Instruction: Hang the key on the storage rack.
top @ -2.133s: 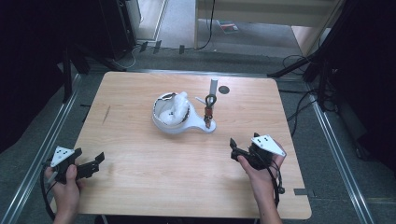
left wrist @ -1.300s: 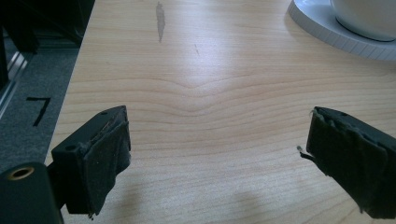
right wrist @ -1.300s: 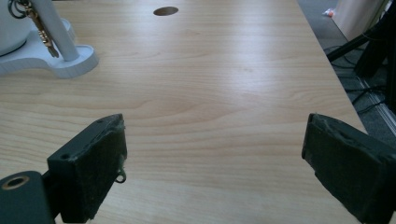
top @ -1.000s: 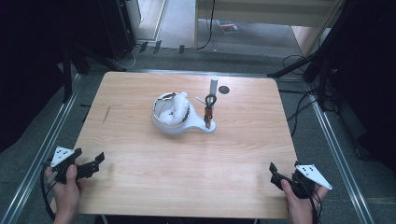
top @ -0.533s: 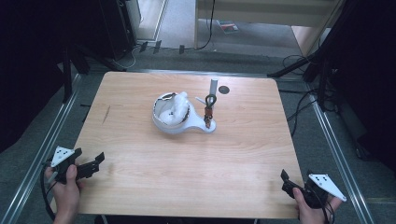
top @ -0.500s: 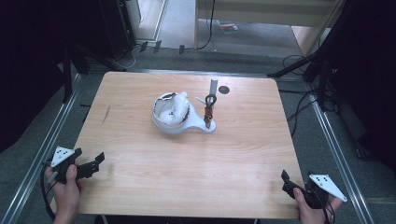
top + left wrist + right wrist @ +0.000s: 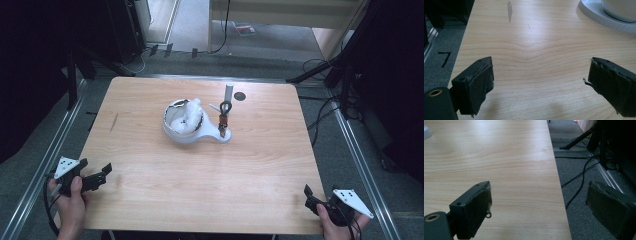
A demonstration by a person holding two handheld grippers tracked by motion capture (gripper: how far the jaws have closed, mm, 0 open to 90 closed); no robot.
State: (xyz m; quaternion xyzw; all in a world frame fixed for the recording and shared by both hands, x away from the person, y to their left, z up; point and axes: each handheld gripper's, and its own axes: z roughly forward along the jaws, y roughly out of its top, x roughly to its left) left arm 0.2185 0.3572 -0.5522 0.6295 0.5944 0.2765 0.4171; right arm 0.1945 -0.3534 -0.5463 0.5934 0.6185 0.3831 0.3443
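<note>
Left gripper [image 7: 102, 175] held low at the near left corner, jaws spread wide. Right gripper [image 7: 309, 196] held at the near right corner, jaws likewise wide apart, empty.

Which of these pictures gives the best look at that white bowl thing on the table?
The high view: the white bowl sits whole, mid-table. The left gripper view catches just its base and edge at top right; the right gripper view a sliver at far left.

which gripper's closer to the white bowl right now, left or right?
Left, by a modest margin. The left gripper sits at the table's near-left corner, diagonally below-left of the white bowl. The right gripper is off the near-right corner, farther away. Both open, empty.
</note>
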